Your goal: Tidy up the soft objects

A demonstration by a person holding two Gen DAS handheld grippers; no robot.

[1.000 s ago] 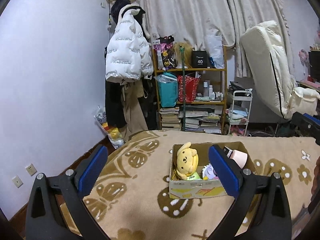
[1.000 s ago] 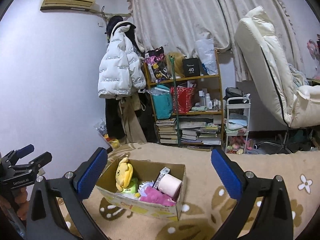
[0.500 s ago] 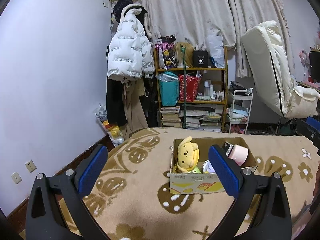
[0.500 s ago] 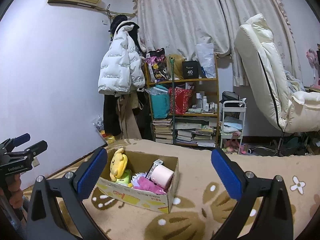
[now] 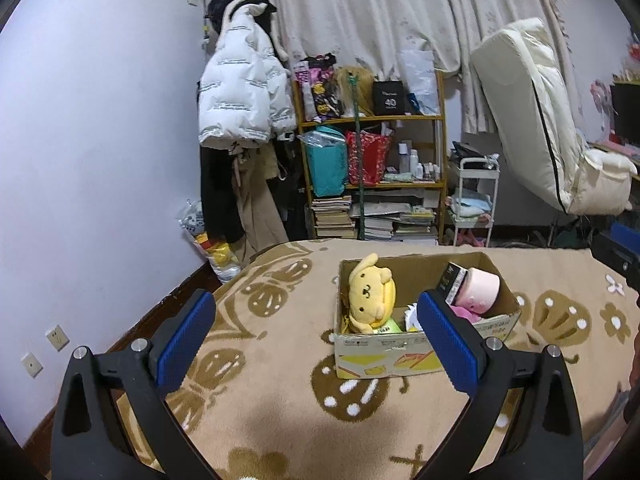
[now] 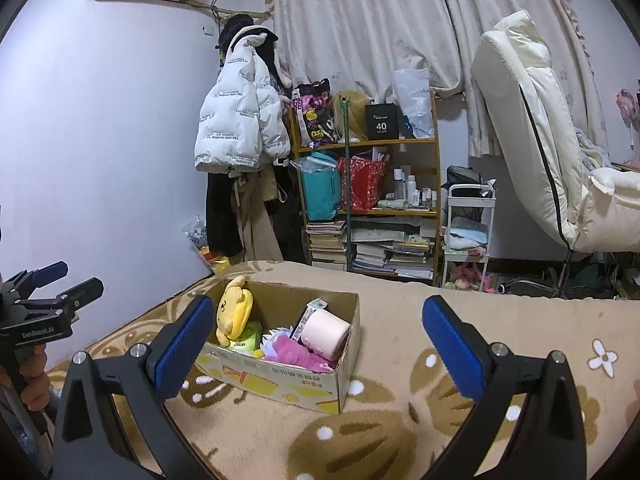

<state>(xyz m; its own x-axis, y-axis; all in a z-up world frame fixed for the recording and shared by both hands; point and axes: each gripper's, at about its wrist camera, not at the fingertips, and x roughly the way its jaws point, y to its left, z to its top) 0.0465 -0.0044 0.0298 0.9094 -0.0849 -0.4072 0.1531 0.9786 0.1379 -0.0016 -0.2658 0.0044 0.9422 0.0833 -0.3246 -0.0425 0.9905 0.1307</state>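
A cardboard box (image 5: pixel 384 354) (image 6: pixel 280 382) stands on a beige patterned blanket (image 5: pixel 280 420). In it are a yellow plush dog (image 5: pixel 370 294) (image 6: pixel 234 312), a pink roll (image 5: pixel 480 292) (image 6: pixel 324 334), a magenta plush (image 6: pixel 292 354) and a green packet (image 6: pixel 246 340). My left gripper (image 5: pixel 316 340) is open and empty, held above the blanket in front of the box. My right gripper (image 6: pixel 316 340) is open and empty, to the right of the box. The left gripper also shows at the left edge of the right wrist view (image 6: pixel 56 288).
A wooden shelf (image 5: pixel 372 184) with books and bags stands against the curtain behind the bed. A white puffer jacket (image 5: pixel 240 96) hangs on the left wall. A white trolley (image 5: pixel 474 200) and a cream recliner (image 5: pixel 540 128) are at the right.
Both grippers have drifted a little; the box sits slightly nearer and lower in both views. Both stay open and empty.
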